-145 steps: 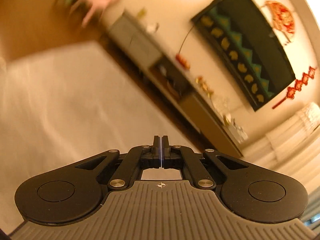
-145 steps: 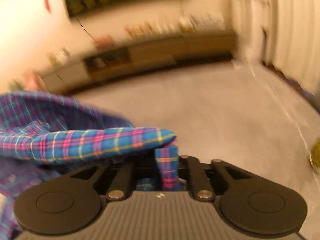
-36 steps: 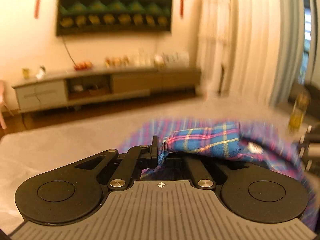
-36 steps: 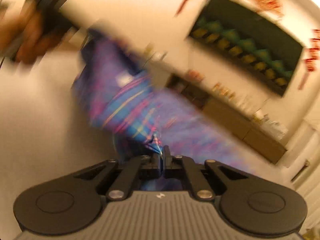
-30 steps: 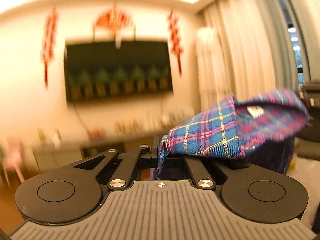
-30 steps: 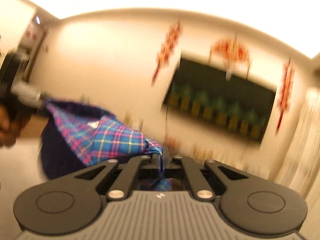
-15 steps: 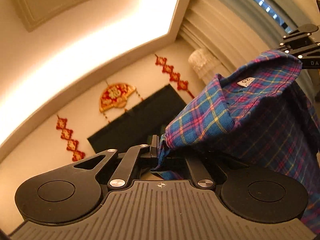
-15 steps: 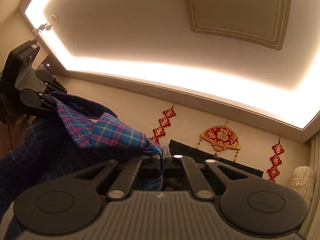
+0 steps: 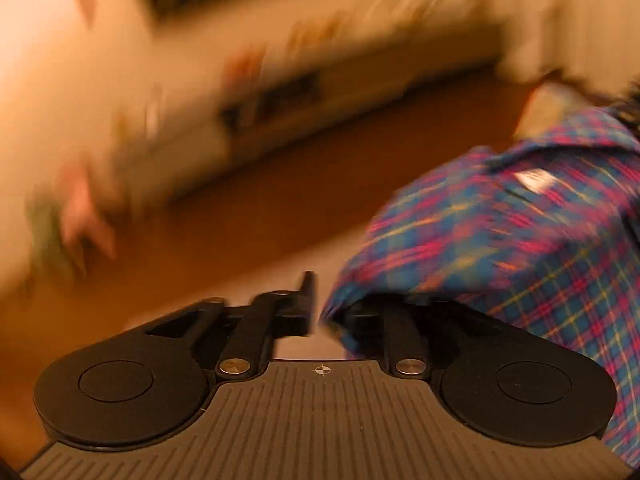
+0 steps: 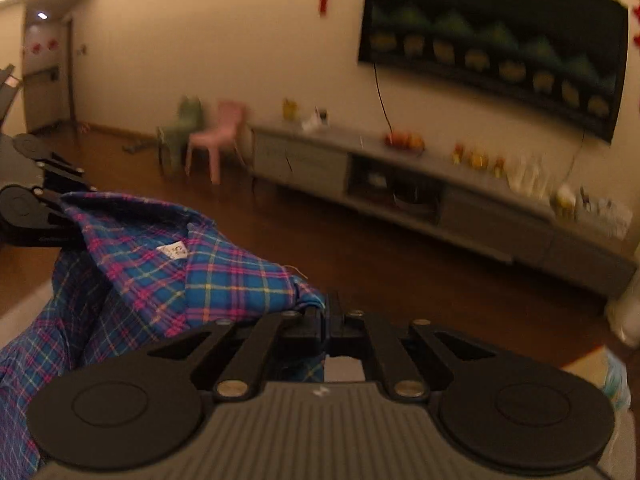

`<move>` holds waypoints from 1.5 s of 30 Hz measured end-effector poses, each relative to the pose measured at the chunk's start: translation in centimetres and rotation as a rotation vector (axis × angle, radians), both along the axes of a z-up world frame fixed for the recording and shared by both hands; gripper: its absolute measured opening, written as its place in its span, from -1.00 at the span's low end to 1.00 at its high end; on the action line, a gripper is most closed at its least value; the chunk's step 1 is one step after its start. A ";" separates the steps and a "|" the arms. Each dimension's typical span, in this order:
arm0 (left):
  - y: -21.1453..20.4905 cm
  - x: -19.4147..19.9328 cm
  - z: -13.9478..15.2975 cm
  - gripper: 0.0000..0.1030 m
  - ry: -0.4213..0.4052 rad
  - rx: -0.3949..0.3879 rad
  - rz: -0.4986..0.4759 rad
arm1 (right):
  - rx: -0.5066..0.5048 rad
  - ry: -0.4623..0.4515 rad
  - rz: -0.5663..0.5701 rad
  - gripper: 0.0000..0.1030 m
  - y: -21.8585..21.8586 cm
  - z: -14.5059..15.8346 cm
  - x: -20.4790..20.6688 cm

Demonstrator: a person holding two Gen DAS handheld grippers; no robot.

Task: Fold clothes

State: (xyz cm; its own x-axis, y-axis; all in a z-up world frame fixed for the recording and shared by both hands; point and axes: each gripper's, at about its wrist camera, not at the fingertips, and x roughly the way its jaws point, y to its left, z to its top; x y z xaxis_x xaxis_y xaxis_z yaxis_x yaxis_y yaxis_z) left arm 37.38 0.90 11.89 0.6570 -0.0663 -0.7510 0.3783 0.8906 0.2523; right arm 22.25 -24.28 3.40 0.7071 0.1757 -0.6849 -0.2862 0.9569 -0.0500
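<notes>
A blue plaid shirt (image 10: 200, 272) with pink and yellow lines hangs stretched between my two grippers, its white neck label (image 10: 173, 250) facing up. My right gripper (image 10: 326, 306) is shut on one end of the collar. In the right wrist view my left gripper (image 10: 60, 216) holds the other end at the far left. The left wrist view is blurred. There the shirt (image 9: 520, 240) bunches over the right finger of my left gripper (image 9: 326, 300), whose jaws stand a little apart with cloth between them.
A long grey cabinet (image 10: 440, 200) with small items runs along the far wall under a dark screen (image 10: 500, 48). A pink chair (image 10: 216, 136) and a green chair (image 10: 188, 120) stand left of it. Brown wood floor (image 10: 360, 248) lies ahead.
Both grippers have swung down from pointing at the ceiling to pointing at the cabinet and floor. The shirt has come down with them, still held at both ends.
</notes>
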 end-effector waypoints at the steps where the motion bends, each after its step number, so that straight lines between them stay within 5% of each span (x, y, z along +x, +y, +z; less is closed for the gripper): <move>1: 0.1 1.9 -3.8 -0.48 0.050 0.021 0.060 | -0.015 0.070 -0.036 -0.86 0.3 -4.0 2.4; 4: 0.6 3.0 -10.4 -0.56 0.078 0.023 0.082 | -0.034 0.146 -0.125 -0.49 0.1 -13.3 4.7; 6: 1.0 3.1 -12.9 -0.55 0.078 0.009 0.084 | -0.032 0.117 -0.130 -0.33 -0.5 -16.0 4.0; 8: 1.7 2.5 -13.5 -0.30 0.062 -0.019 0.075 | -0.008 0.069 -0.155 -0.11 -2.3 -17.0 2.2; 11: 3.0 0.4 -12.8 -0.09 0.077 -0.114 0.105 | 0.057 0.028 -0.186 -0.09 -5.7 -14.5 -1.9; 13: 2.9 -1.9 -11.9 -0.08 0.074 -0.157 0.094 | 0.102 0.022 -0.143 0.13 -7.5 -12.9 -6.9; 19: -1.0 -18.0 -7.3 0.40 0.066 -0.241 -0.183 | 0.073 0.129 0.174 0.56 -7.1 -9.9 -20.4; 23: -4.5 -27.5 -10.0 0.48 0.132 -0.218 -0.292 | 0.046 0.210 0.241 0.56 -5.3 -12.1 -25.8; 26: -6.1 -31.5 -12.4 0.48 0.149 -0.179 -0.277 | -0.054 0.243 0.286 0.04 -3.6 -14.0 -26.7; 27: -6.3 -32.1 -12.8 0.46 0.152 -0.175 -0.262 | -0.077 0.255 0.286 -0.57 -3.5 -14.5 -26.7; 28: -6.3 -32.6 -13.3 0.26 0.146 -0.170 -0.240 | -0.083 0.256 0.282 -0.96 -3.7 -14.5 -26.5; 29: -6.0 -32.6 -13.4 -0.28 0.149 -0.177 -0.219 | -0.075 0.232 0.263 -0.97 -4.4 -14.1 -26.4; 31: -5.4 -32.8 -13.6 -1.00 0.154 -0.191 -0.175 | -0.029 0.164 0.174 -0.98 -7.1 -12.9 -26.0; 35: -0.8 -31.7 -10.1 -1.00 0.103 -0.286 -0.059 | 0.104 -0.004 -0.194 -0.98 -16.1 -11.0 -24.8; 38: 4.7 -29.8 -5.2 -1.00 0.011 -0.370 0.050 | -0.016 -0.060 -0.500 -0.91 -21.2 -13.2 -23.5; 41: 12.4 -25.7 0.7 -1.00 -0.171 -0.327 0.315 | -0.221 -0.070 -0.625 -0.38 -23.0 -15.2 -22.3; 43: 17.7 -22.5 3.9 -1.00 -0.309 -0.257 0.558 | -0.248 -0.080 -0.642 -0.01 -23.0 -15.6 -21.8; 45: 21.7 -19.9 5.1 -0.58 -0.356 -0.224 0.679 | -0.242 -0.102 -0.620 0.10 -22.4 -15.2 -21.9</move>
State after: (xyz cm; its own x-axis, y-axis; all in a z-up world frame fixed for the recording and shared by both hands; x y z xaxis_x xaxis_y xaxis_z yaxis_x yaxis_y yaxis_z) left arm 17.44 22.63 17.01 0.8059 0.3094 -0.5048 -0.3343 0.9415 0.0435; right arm 0.36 -46.64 -11.77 0.6911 -0.4333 -0.5784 0.3299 0.9012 -0.2810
